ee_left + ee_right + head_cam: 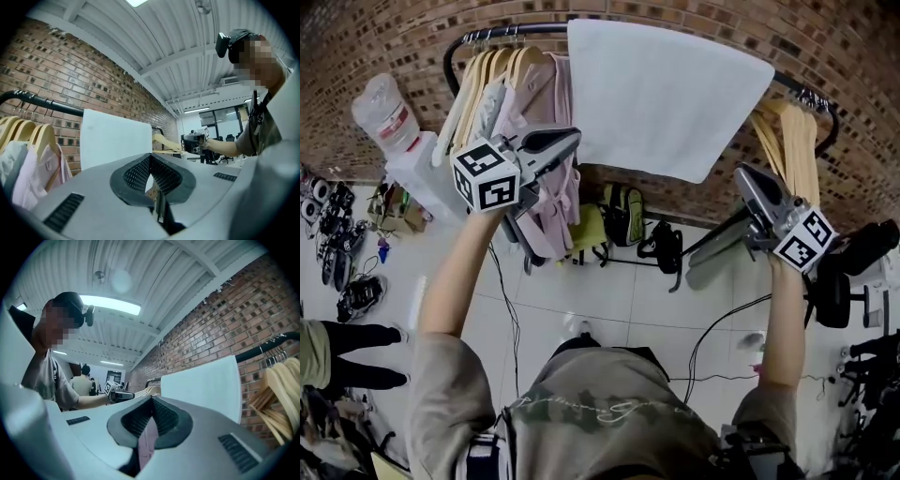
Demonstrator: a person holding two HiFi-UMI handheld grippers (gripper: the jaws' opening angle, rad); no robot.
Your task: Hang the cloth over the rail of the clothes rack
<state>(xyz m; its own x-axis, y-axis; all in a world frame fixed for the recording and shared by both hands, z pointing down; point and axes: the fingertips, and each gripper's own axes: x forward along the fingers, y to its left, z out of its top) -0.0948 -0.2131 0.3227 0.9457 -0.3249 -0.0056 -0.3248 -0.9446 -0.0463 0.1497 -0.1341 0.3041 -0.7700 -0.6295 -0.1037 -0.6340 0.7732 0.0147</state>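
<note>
A white cloth [666, 94] hangs draped over the black rail [502, 33] of the clothes rack, in front of a brick wall. My left gripper [572, 139] is shut and holds nothing. It sits just left of the cloth's lower left corner, apart from it. My right gripper [741, 173] is likewise shut and holding nothing, below and right of the cloth's lower right corner. In the left gripper view the cloth [112, 138] hangs beyond the closed jaws of the left gripper [150, 157]. The right gripper view shows the cloth [201, 383] past the closed right gripper [152, 399].
Wooden hangers [487, 75] with pink garments [548, 178] fill the rail's left end; more hangers [792, 131] hang at the right. A water dispenser [394, 131] stands at the left. Bags [623, 216], shoes [356, 295], cables and a black chair [839, 281] lie on the tiled floor.
</note>
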